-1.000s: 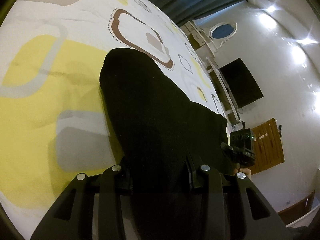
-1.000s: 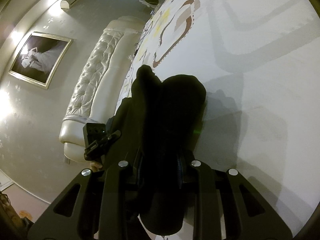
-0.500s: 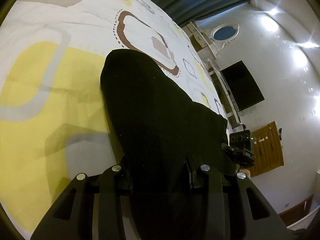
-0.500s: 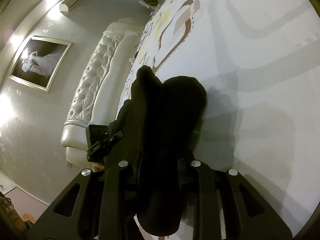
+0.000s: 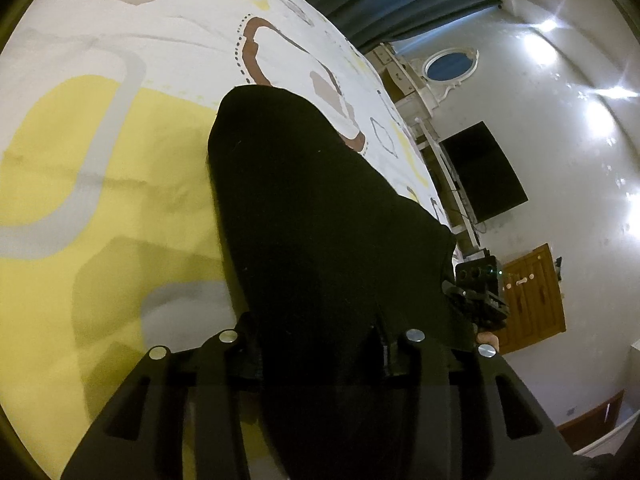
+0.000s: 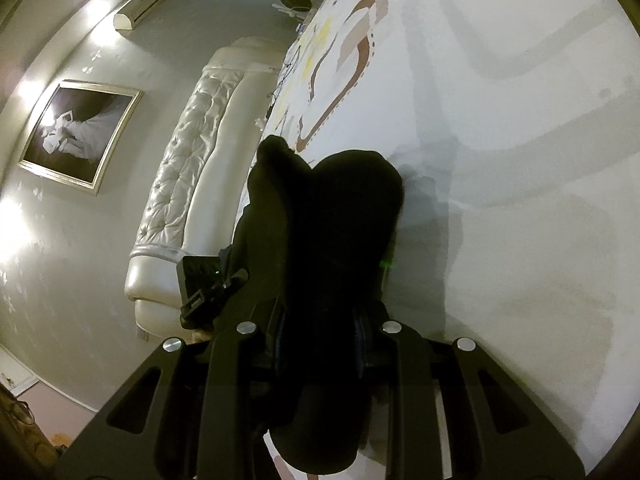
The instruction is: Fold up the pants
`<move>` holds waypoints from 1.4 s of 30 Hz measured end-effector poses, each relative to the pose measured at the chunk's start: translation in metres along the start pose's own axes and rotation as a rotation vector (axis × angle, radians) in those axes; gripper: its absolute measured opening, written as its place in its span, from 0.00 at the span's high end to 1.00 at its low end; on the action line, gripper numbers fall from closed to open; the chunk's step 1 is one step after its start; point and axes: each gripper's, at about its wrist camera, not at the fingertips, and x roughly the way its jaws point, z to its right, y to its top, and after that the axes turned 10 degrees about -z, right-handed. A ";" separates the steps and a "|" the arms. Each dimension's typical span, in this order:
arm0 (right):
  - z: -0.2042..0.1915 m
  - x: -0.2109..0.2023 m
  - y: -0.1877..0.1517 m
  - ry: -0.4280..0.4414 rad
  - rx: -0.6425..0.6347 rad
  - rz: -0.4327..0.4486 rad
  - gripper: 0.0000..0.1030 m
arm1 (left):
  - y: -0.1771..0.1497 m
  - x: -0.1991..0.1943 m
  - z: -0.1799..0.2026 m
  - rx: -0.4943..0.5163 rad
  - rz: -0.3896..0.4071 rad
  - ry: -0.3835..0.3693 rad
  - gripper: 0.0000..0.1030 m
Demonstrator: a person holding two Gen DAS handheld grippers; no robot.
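While both the left gripper [image 5: 316, 340] and right gripper [image 6: 318, 344] stay pinched on the black fabric pants [image 5: 320, 208], draped ahead of their fingers over the patterned white-and-yellow bedspread [image 5: 100, 152], uneven lowering could bunch the fold.

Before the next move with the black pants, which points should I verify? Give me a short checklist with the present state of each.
1. Left gripper shut on the pants: ok.
2. Right gripper shut on the pants: ok.
3. Cloth reaches deep between the fingers: ok, it bulges past them toward the camera.
4. Far end of the pants rests on the bedsheet: cannot tell.
5. Pants lie flat, without bunching: not ok in the right wrist view, two lumps show.
6. Sheet beside the pants free of objects: ok, where visible.
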 end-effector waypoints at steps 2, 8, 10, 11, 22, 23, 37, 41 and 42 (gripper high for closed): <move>-0.002 0.001 0.000 -0.003 0.001 -0.002 0.75 | 0.000 -0.001 0.003 0.007 0.003 0.009 0.58; -0.003 0.000 -0.001 -0.015 0.005 0.000 0.73 | 0.000 -0.005 0.008 0.021 0.011 0.031 0.56; -0.003 0.001 -0.004 -0.021 0.008 0.004 0.73 | -0.001 -0.007 0.011 0.029 0.014 0.041 0.55; -0.002 0.000 -0.005 -0.027 0.006 0.006 0.73 | -0.001 -0.007 0.011 0.029 0.014 0.044 0.55; 0.004 -0.003 -0.014 -0.043 0.000 0.022 0.72 | 0.004 -0.008 0.015 0.051 0.031 0.110 0.52; 0.005 -0.003 -0.015 -0.041 0.001 0.024 0.72 | 0.003 -0.009 0.015 0.052 0.037 0.115 0.52; 0.011 -0.022 -0.029 -0.049 0.012 0.062 0.72 | -0.006 -0.028 0.016 0.071 0.141 0.228 0.50; 0.012 -0.035 -0.041 -0.089 0.011 0.086 0.72 | -0.015 -0.036 0.023 0.089 0.191 0.329 0.50; 0.010 -0.036 -0.043 -0.099 0.014 0.094 0.72 | -0.019 -0.038 0.026 0.091 0.206 0.362 0.50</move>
